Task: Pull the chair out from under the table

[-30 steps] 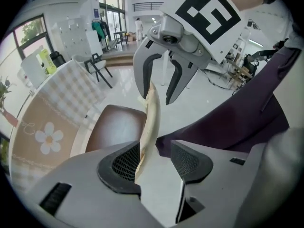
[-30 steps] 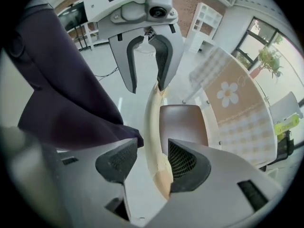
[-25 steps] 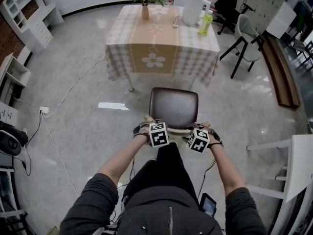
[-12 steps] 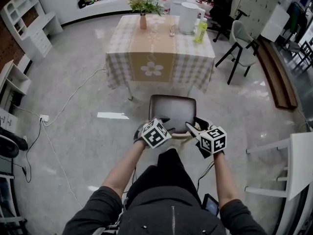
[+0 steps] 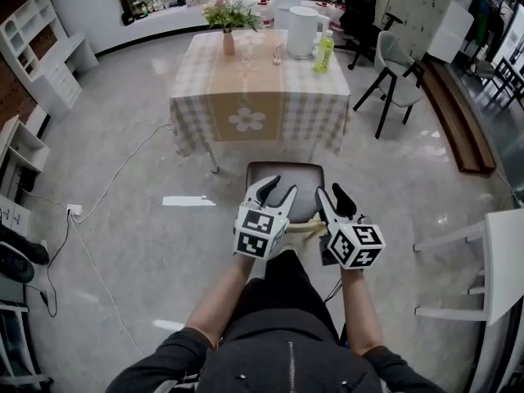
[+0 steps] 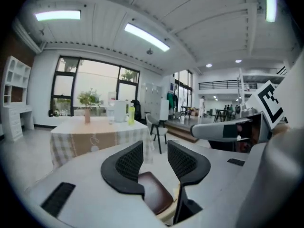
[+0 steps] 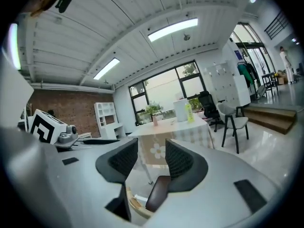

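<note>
The chair [image 5: 286,182], with a dark brown seat, stands on the floor just in front of the checked-cloth table [image 5: 190,105]. My left gripper [image 5: 279,188] hovers above the seat's near left part, pointing towards the table. It is open, its jaws have just been closing a little, and nothing is between them. My right gripper [image 5: 332,197] hovers beside it over the seat's near right corner, also open and empty. The left gripper [image 6: 155,152] shows the seat [image 6: 155,199] below its jaws. The right gripper [image 7: 151,150] shows the chair [image 7: 159,193] beneath it.
On the table stand a flower vase [image 5: 228,41], a white jug [image 5: 301,33] and a green bottle [image 5: 325,54]. A grey chair [image 5: 393,65] stands at the right, white shelves [image 5: 49,72] at the left. A cable [image 5: 98,195] trails over the floor. A white table [image 5: 495,268] is at the right edge.
Both grippers have risen from the chair's near edge and tipped from pointing down to pointing forward at the table. They no longer touch the chair.
</note>
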A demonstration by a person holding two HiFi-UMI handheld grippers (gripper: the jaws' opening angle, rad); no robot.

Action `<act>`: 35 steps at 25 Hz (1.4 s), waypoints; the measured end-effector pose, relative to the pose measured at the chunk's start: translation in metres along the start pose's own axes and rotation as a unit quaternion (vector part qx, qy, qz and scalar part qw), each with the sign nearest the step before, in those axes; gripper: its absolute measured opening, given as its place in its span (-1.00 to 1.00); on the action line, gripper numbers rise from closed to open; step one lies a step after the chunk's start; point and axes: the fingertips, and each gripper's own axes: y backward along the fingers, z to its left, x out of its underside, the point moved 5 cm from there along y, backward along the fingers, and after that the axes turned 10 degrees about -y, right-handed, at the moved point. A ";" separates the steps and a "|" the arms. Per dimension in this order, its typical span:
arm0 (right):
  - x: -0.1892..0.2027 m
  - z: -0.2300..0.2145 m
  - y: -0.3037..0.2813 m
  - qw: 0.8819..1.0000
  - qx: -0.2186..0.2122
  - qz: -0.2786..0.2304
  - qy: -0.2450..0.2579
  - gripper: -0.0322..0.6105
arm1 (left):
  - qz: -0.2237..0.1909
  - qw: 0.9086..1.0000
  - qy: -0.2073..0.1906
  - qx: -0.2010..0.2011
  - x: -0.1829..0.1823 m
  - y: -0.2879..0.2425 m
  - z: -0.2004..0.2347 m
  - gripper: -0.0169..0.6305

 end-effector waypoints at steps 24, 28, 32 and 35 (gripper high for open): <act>0.011 0.041 0.049 0.998 0.044 -0.030 0.032 -0.86 | -0.064 0.998 -0.022 0.005 -0.017 0.047 -0.056 -0.92; 0.019 0.041 0.053 0.997 0.059 -0.028 0.043 -0.86 | -0.055 0.998 -0.023 0.003 -0.009 0.050 -0.060 -0.92; 0.024 0.047 0.050 0.996 0.056 -0.022 0.061 -0.86 | -0.053 0.998 -0.021 0.005 -0.007 0.051 -0.059 -0.92; 0.023 0.050 0.048 0.996 0.053 -0.022 0.066 -0.86 | -0.052 0.998 -0.021 0.005 -0.007 0.052 -0.058 -0.92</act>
